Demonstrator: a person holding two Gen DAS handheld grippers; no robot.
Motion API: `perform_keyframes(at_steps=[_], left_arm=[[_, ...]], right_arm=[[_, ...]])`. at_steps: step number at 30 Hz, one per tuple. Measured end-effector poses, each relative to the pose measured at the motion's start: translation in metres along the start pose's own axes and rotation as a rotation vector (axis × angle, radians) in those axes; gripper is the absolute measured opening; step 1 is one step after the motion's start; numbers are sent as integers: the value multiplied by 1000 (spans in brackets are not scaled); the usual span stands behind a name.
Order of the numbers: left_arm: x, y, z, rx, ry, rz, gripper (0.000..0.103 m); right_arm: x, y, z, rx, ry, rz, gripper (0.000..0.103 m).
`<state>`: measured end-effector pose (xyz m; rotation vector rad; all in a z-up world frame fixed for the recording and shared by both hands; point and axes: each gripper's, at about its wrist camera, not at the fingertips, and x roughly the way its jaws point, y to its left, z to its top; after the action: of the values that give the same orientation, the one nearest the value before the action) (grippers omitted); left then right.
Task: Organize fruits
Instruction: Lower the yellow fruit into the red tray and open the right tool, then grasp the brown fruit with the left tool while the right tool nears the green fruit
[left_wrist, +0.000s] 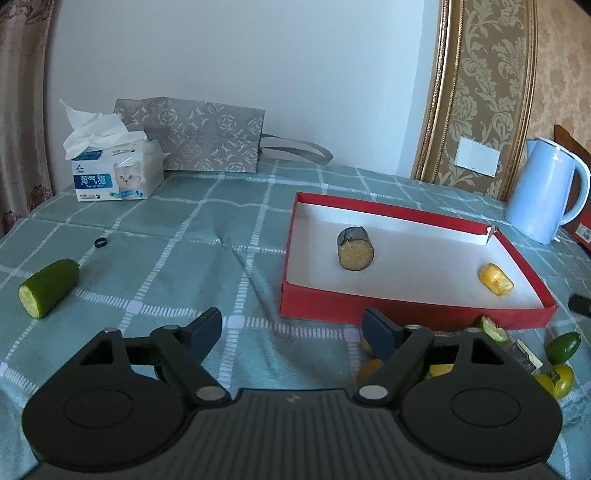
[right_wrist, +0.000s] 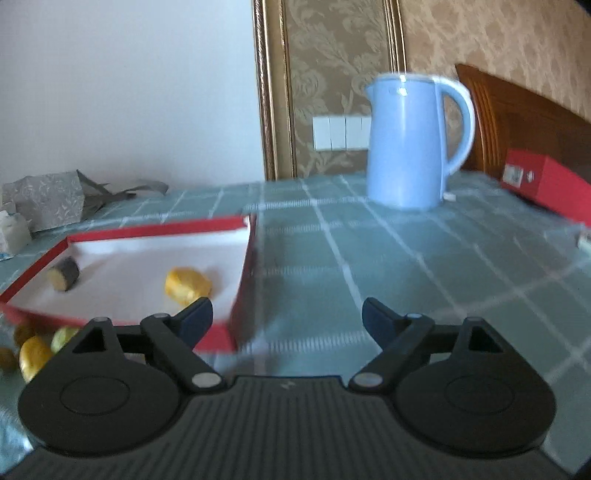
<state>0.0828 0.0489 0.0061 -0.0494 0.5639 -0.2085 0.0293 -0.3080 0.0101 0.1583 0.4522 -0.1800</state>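
The left wrist view covers the bench's (left_wrist: 221, 229) far left: a cut green cucumber piece (left_wrist: 50, 288) lying alone near the left edge, a small black ring (left_wrist: 99, 242) beyond it, a tissue box (left_wrist: 118, 173) and a patterned paper bag (left_wrist: 199, 136) against the wall. Only this view shows the loose fruit pieces (left_wrist: 559, 363), green and yellow, just off the tray's near right corner.

The right wrist view, which is blurred, alone shows a red box (right_wrist: 546, 184) at the far right edge, behind the blue kettle (right_wrist: 410, 147).

The red tray (left_wrist: 406, 314) appears in both views. It holds a dark-skinned cylinder piece (left_wrist: 355, 248) near its left wall and a yellow piece (left_wrist: 495, 278) near its right wall, well apart, with bare white floor between them.

The left tongs (left_wrist: 291, 330) stand apart with nothing between them, above open cloth just left of the tray's near wall. The right tongs (right_wrist: 286, 315) also stand apart and empty, at the tray's near right corner. Open checked cloth runs from there to the kettle.
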Motion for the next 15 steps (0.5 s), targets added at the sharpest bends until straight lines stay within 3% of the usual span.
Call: perform_keyframes(at_steps=[5,12,15], left_arm=[[-1,-2,-1,11,-6,12,83],[-3,0,-3,5,-6,19,83],[-3,0,-4,6,-5,20,83]], right_arm=[[-7,0,-8,-7,-5,8,86],[-14,23,-18,-154,-28,-42,72],[-20,21,-16,-126,-33,29,69]])
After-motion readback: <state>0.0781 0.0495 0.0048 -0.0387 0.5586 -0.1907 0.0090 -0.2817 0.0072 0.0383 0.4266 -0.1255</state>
